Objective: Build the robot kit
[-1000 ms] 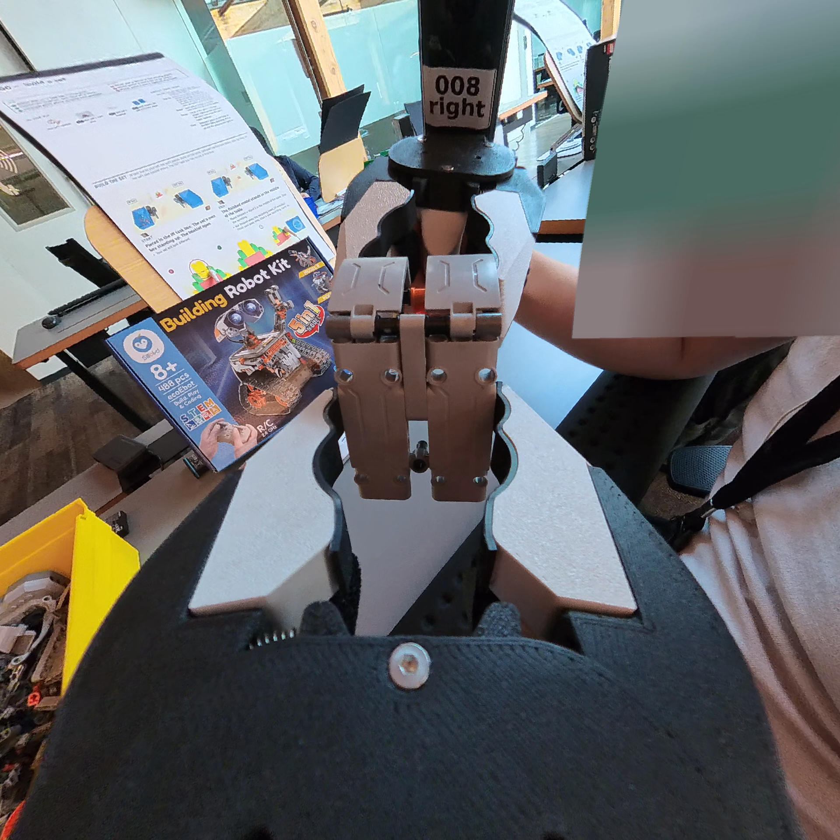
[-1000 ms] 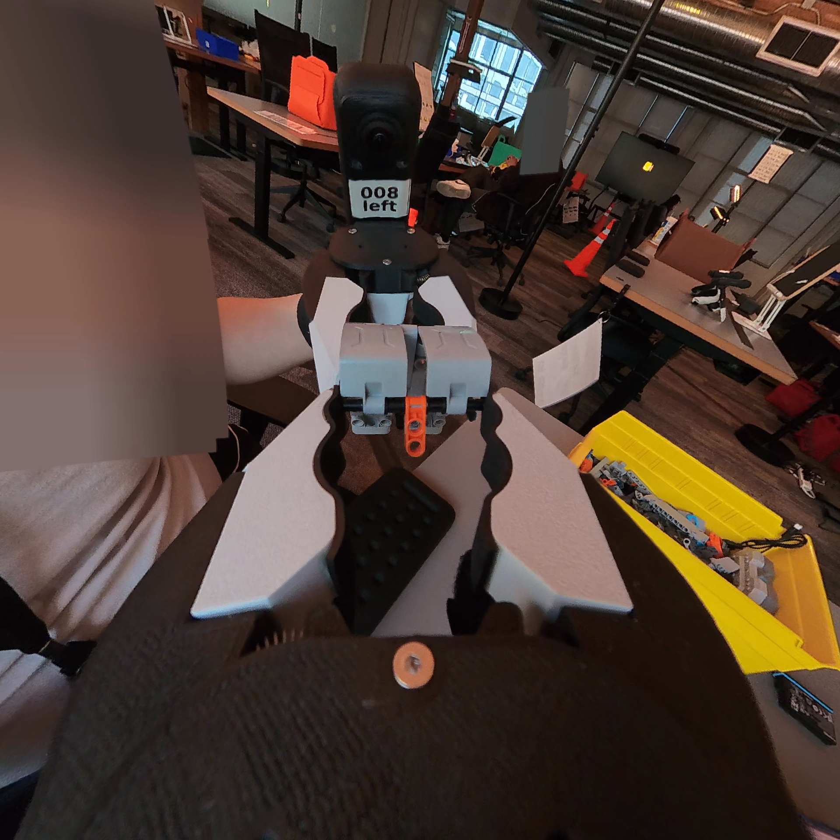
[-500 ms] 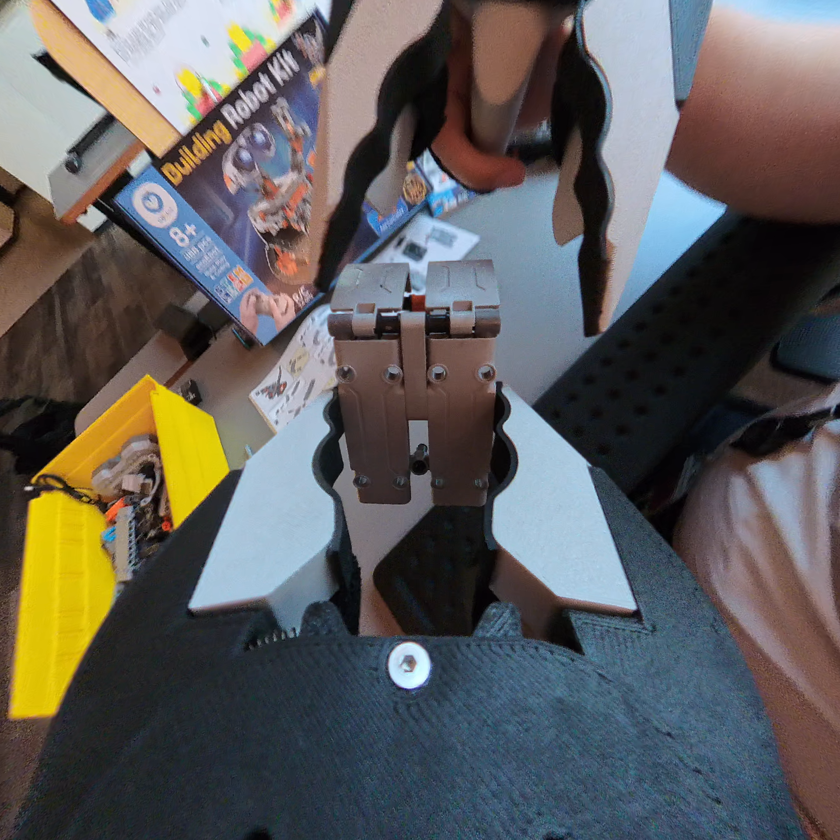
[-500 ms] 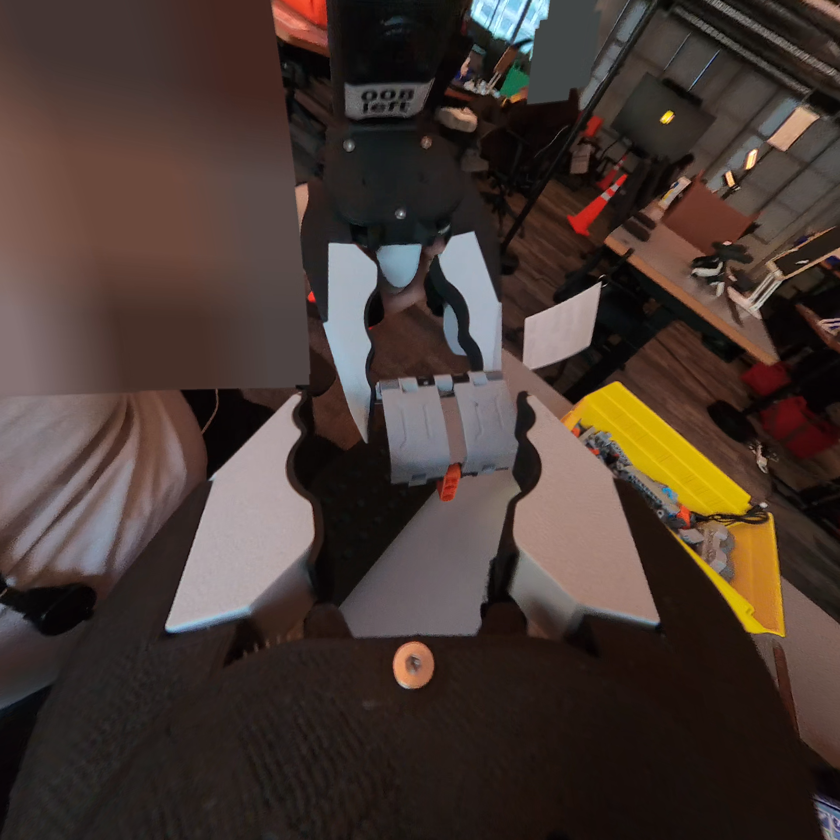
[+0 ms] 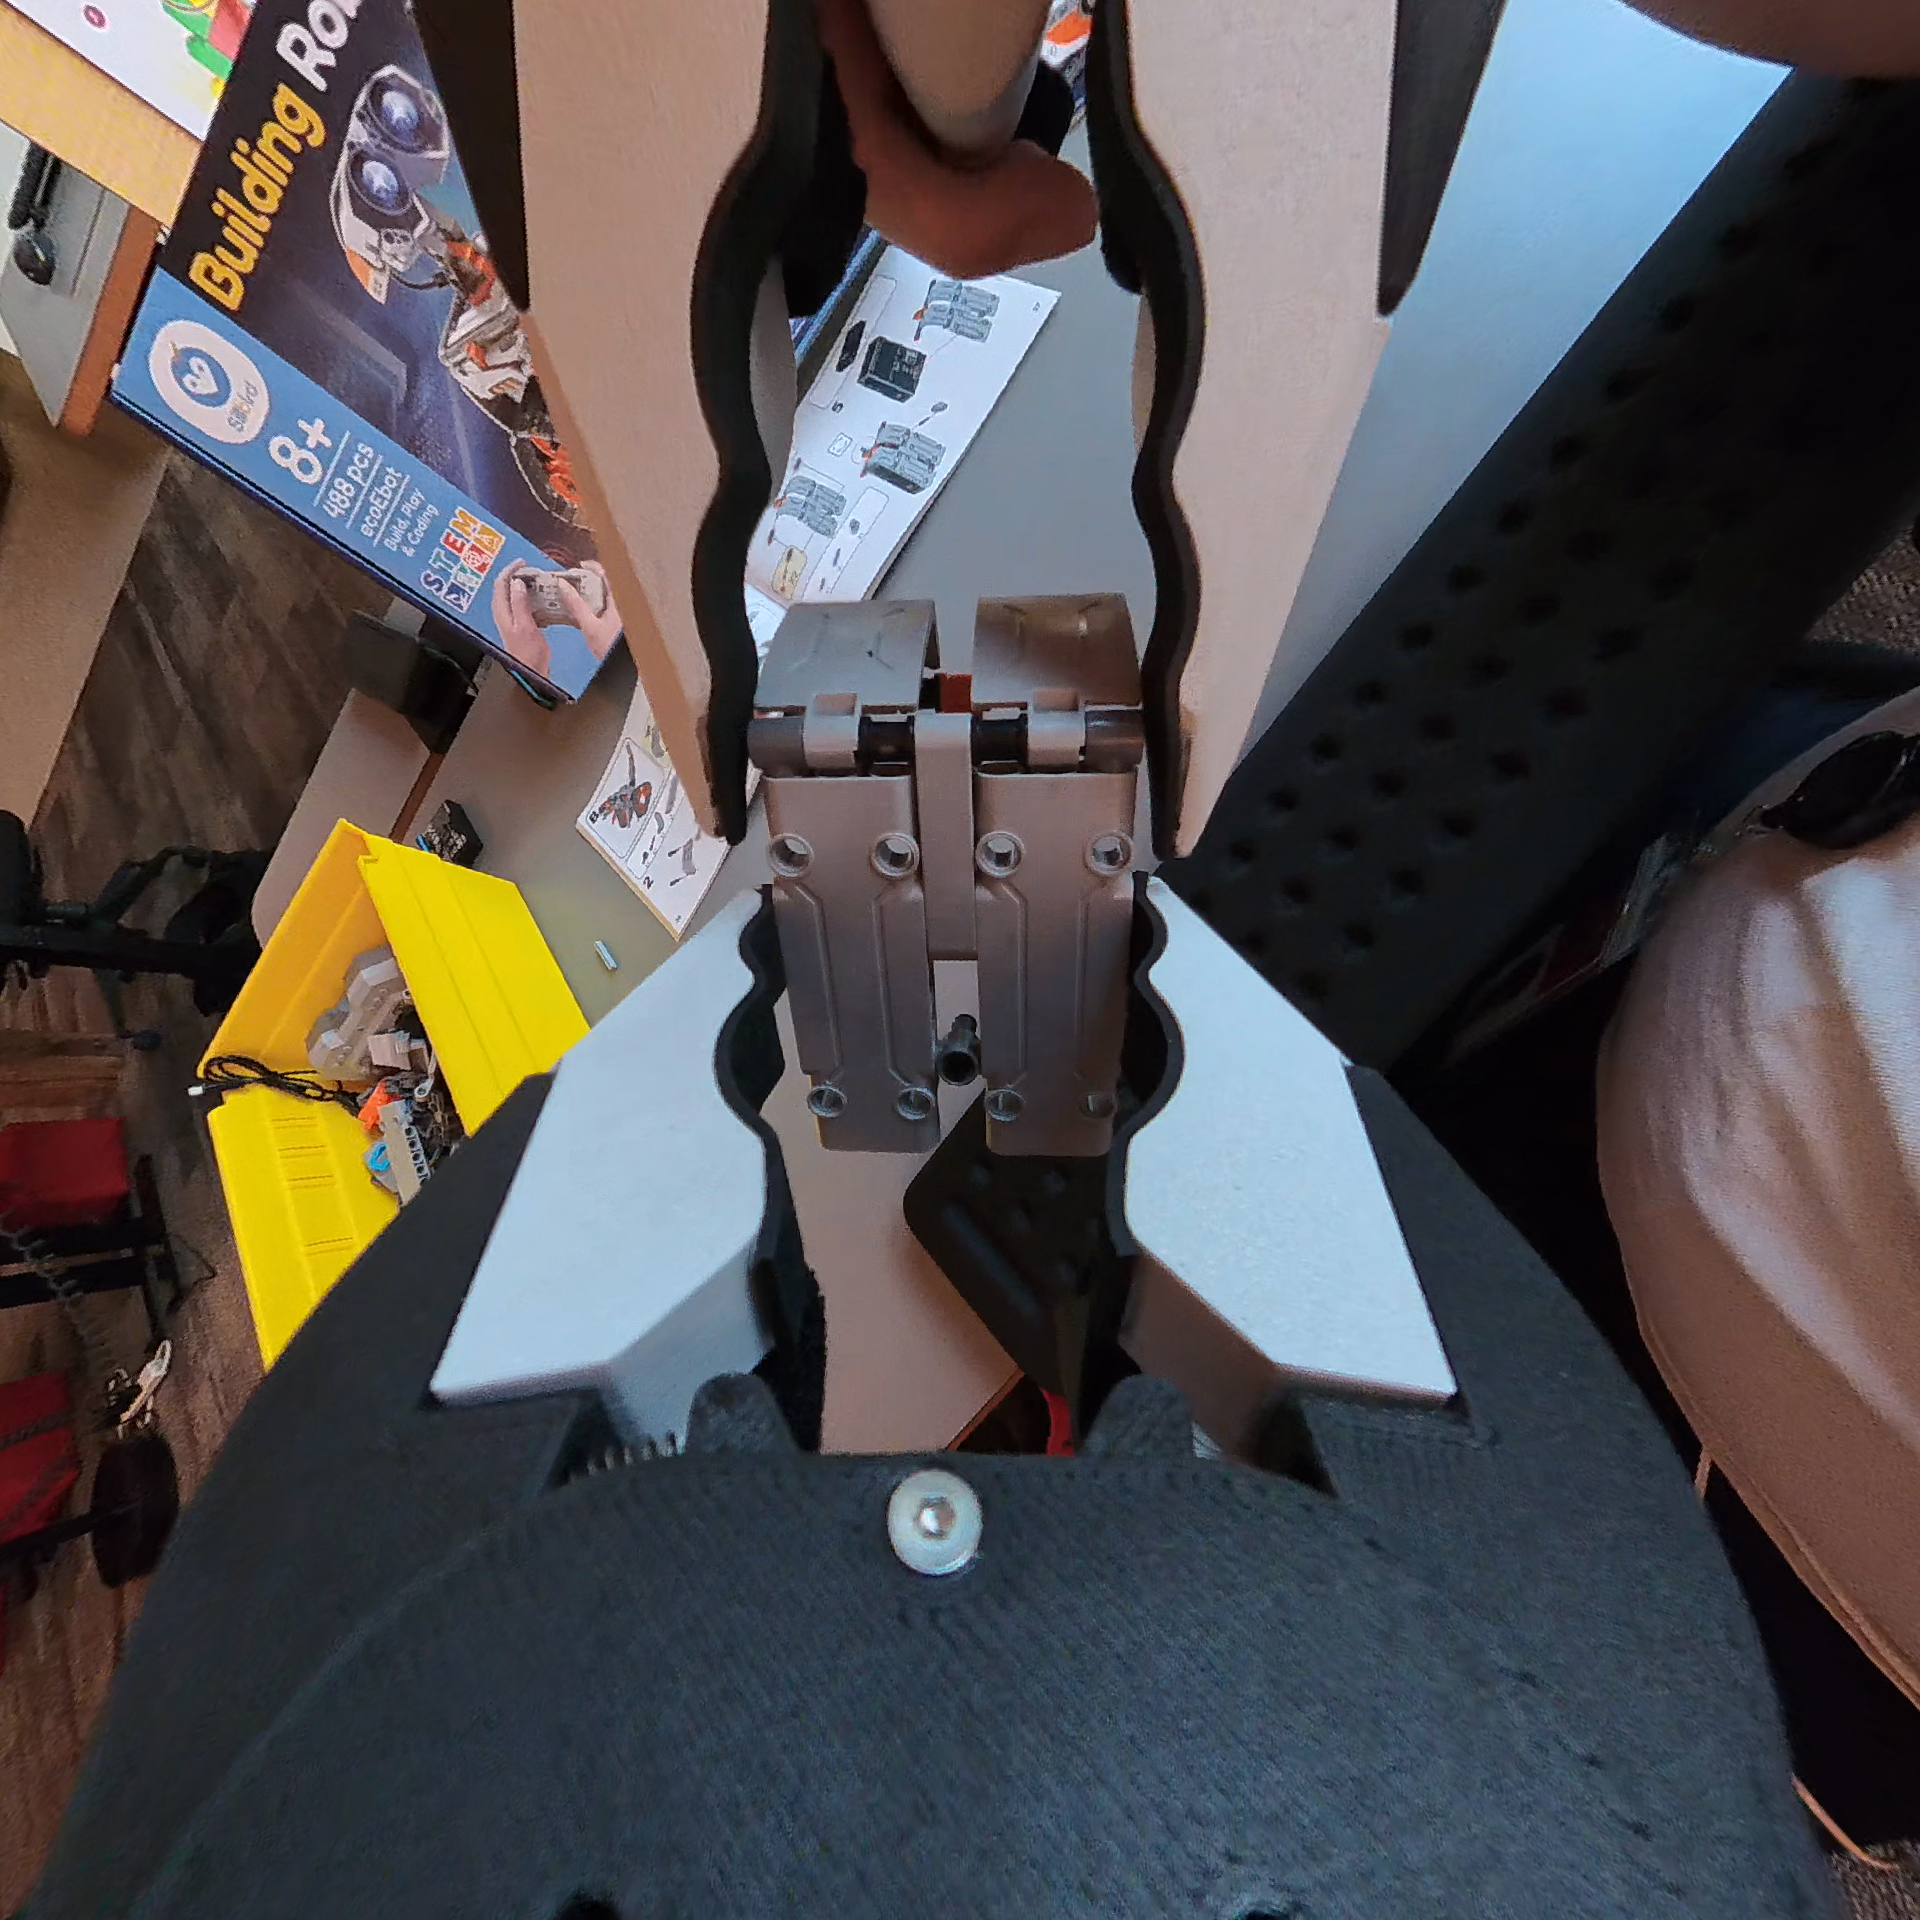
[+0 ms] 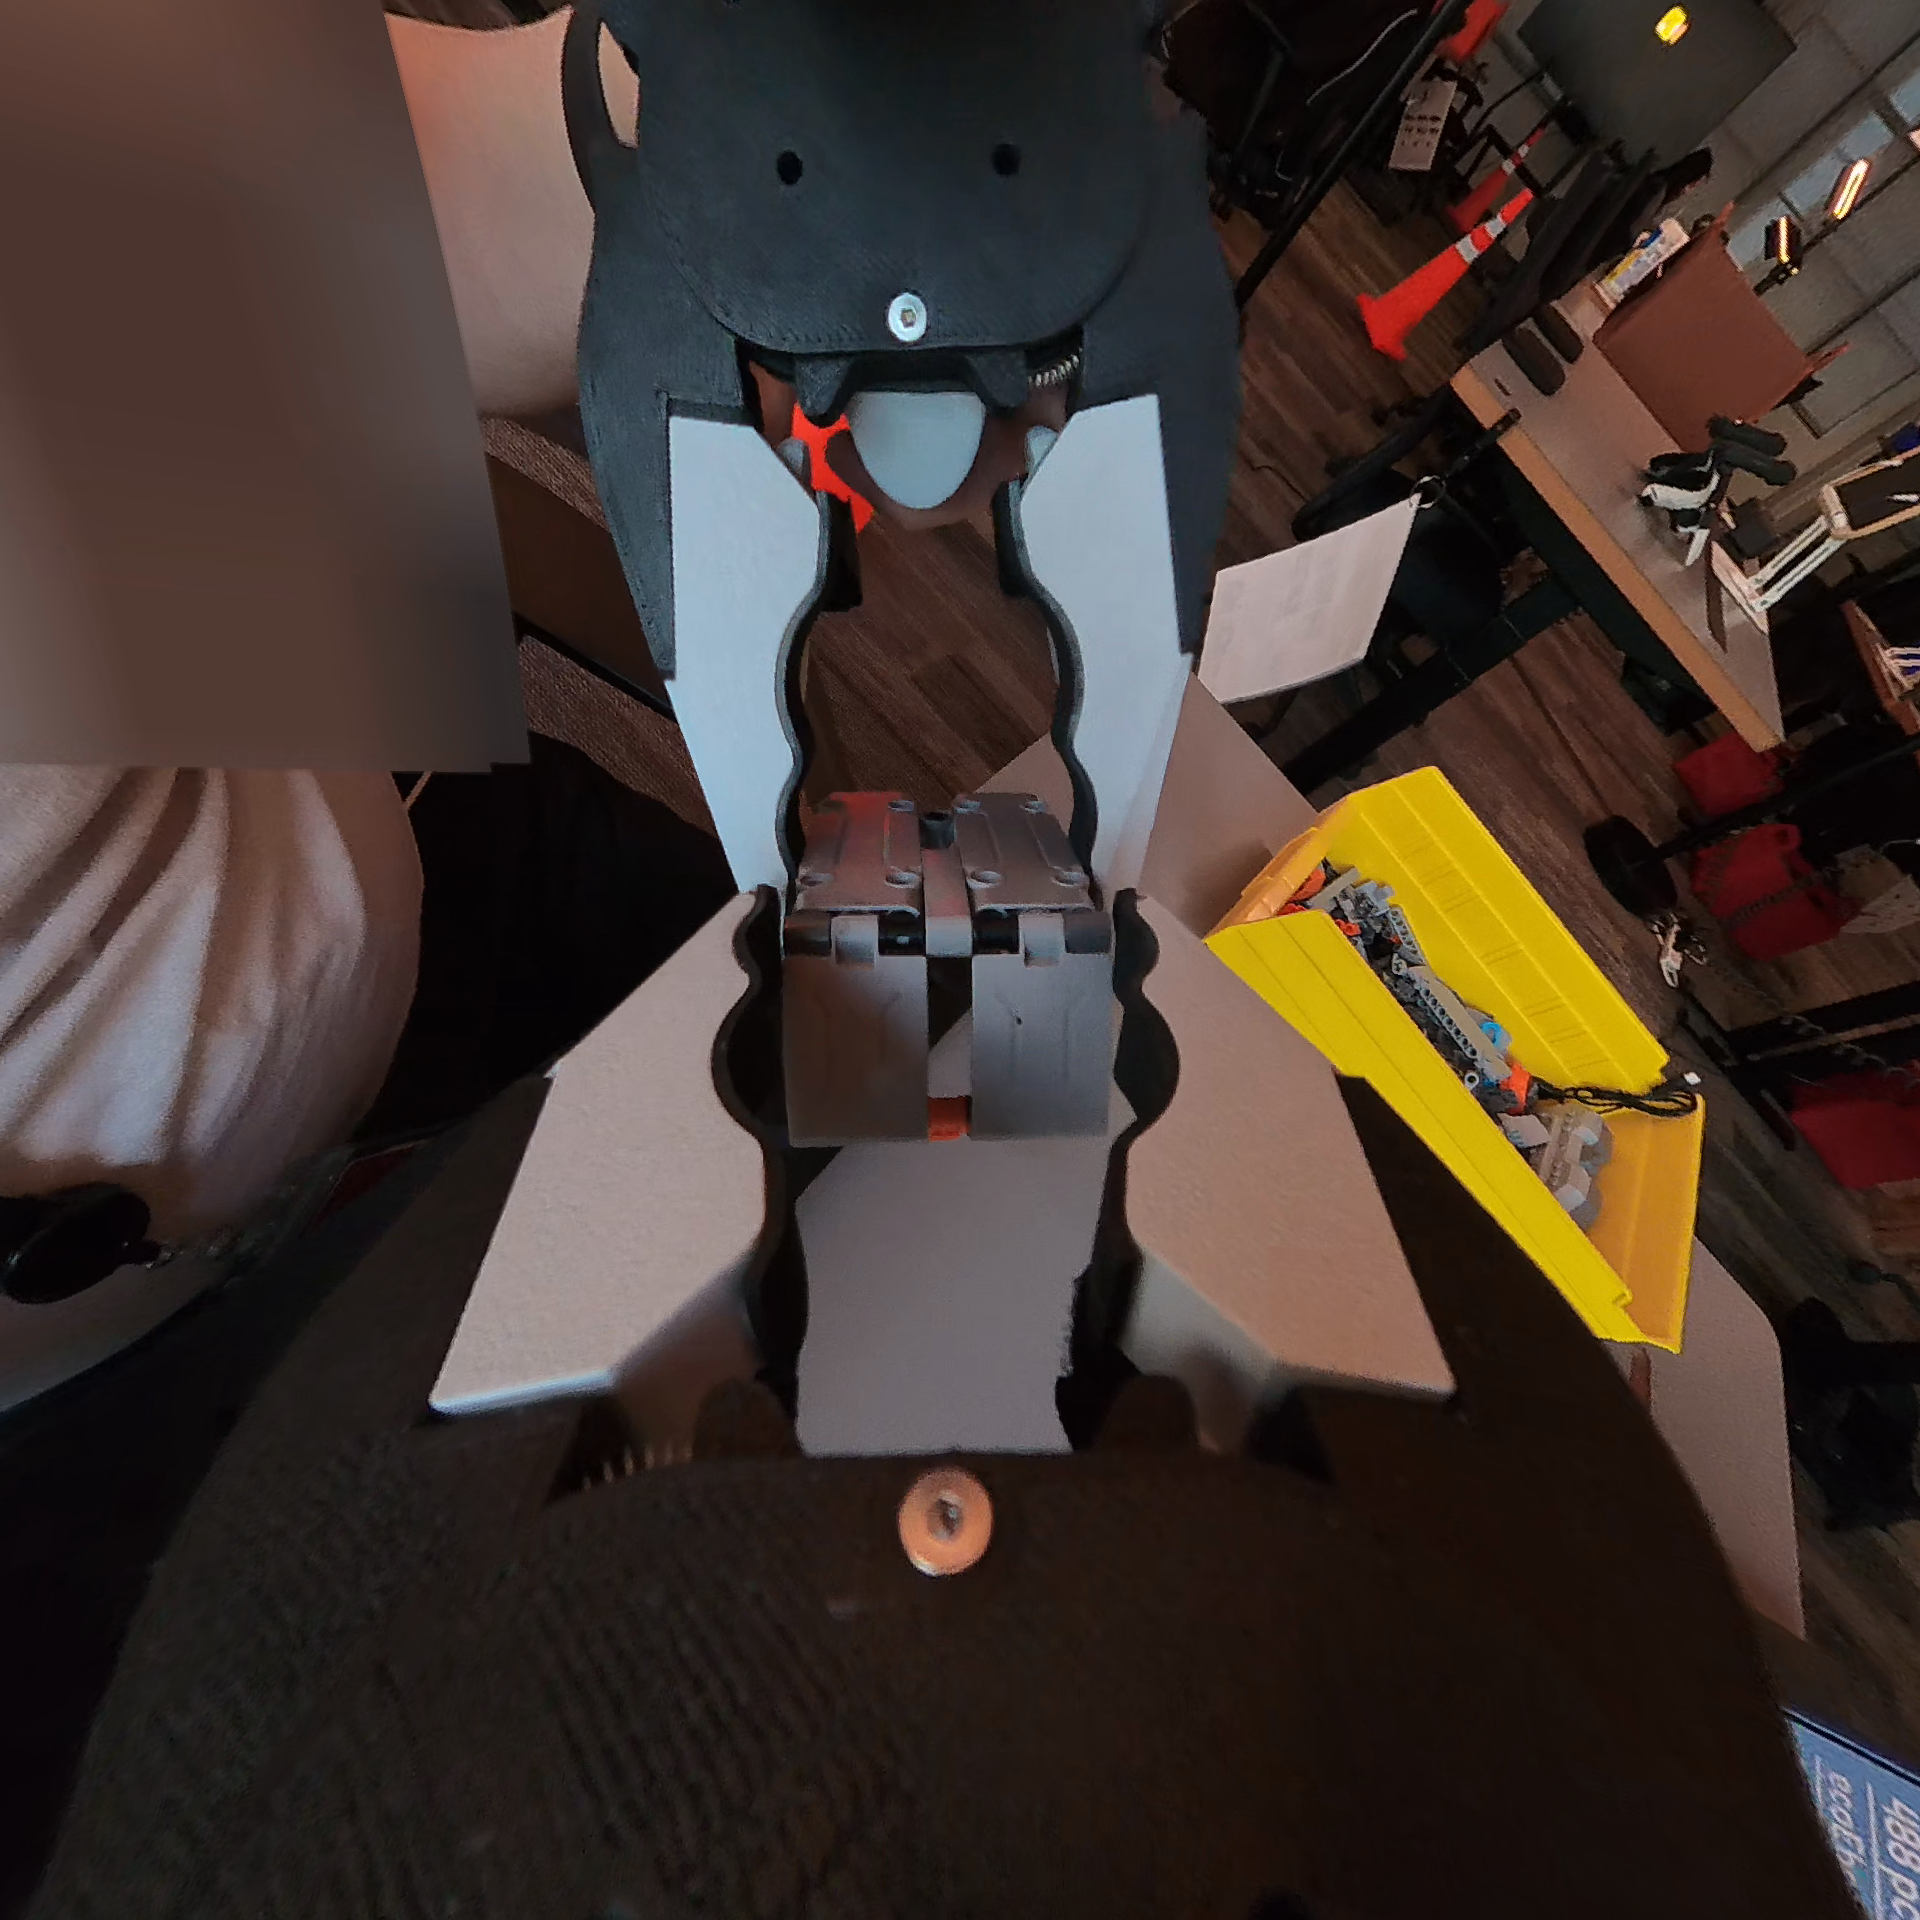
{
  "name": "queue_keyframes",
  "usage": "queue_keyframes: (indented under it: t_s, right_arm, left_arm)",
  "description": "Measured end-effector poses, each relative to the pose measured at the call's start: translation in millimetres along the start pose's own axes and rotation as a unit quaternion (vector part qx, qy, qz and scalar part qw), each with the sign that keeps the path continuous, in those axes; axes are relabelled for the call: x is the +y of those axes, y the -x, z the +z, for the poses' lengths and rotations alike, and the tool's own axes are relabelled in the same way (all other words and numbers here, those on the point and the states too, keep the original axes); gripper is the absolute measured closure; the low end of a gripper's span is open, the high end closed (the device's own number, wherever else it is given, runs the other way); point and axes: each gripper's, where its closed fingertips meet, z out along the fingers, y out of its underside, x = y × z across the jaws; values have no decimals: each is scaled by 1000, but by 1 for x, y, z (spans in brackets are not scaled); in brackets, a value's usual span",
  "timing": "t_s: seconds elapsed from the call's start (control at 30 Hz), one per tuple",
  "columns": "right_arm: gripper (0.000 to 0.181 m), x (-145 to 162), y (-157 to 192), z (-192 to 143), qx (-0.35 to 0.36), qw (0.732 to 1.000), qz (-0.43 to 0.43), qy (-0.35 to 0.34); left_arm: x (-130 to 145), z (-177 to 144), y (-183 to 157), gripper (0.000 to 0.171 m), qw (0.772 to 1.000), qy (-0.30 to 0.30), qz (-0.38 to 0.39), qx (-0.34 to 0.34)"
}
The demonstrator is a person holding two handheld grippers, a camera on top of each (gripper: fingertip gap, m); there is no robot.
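Note:
A grey brick assembly (image 5: 862,987) of two side-by-side hinged blocks, with a black pin (image 5: 958,1044) and an orange piece (image 6: 945,1117) in the middle gap, is held in the air between both grippers. My left gripper (image 5: 951,899) is shut on its near half. My right gripper (image 5: 945,831) comes down from above, its fingers on either side of the far half. In the right wrist view the right gripper (image 6: 945,904) grips the assembly (image 6: 857,1039), and the left gripper (image 6: 940,873) holds the other end from above.
A yellow bin (image 5: 312,1195) of loose parts sits at the left on the grey table (image 5: 1039,499), and shows at the right in the right wrist view (image 6: 1455,904). A blue kit box (image 5: 343,416), an instruction booklet (image 5: 914,416) and a black perforated mat (image 5: 1558,675) lie beyond. A person's torso (image 5: 1766,1143) is close at the right. Less than 4 cm separates the two grippers' tips.
The right gripper, open and lifted clear half a second ago, has come back and closed on the assembly's far half. The left gripper kept its hold while both views tilted down toward the table.

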Motion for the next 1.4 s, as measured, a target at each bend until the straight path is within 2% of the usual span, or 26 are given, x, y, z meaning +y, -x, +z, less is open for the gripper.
queue_keyframes:
  t_s: [0.4, 0.57, 0.6, 0.63, 0.7, 0.8, 0.87, 0.97, 1.1, 1.4]
  right_arm:
    - [119, 8, 1, 7, 13, 998, -29, 45]
    - [117, 7, -1, 11, 10, 1000, -8, 24]
    - [106, 5, -2, 10, 9, 1000, -11, 8]
    - [88, 3, -5, 8, 18, 1000, -14, -9]
    - [81, 6, -8, 4, 17, 999, -12, -25]
    - [91, 0, -13, 2, 28, 996, -23, -77]
    - [108, -8, -19, 1, 50, 992, -36, -110]
    - [117, -14, -25, 0, 64, 987, -12, -144]
    - [121, -5, -37, 6, 85, 990, 24, -110]
    - [122, 28, -30, 18, 109, 988, -36, 101]
  left_arm:
    - [9, 2, 0, 107, 999, 32, 12, -9]
    - [12, 1, 2, 107, 1000, 20, 7, -8]
    - [11, -1, 3, 107, 1000, 7, 3, -8]
    - [10, -4, 7, 107, 1000, -7, 1, -13]
    - [8, -10, 11, 107, 999, -33, -16, -15]
    - [2, -18, 13, 107, 996, -79, -47, 2]
    - [-2, -22, 14, 107, 992, -102, -68, 13]
    - [-4, -25, 16, 107, 989, -118, -87, 19]
    - [6, -20, 24, 107, 991, -93, -99, -1]
    - [32, -5, 13, 107, 997, 23, -77, 13]
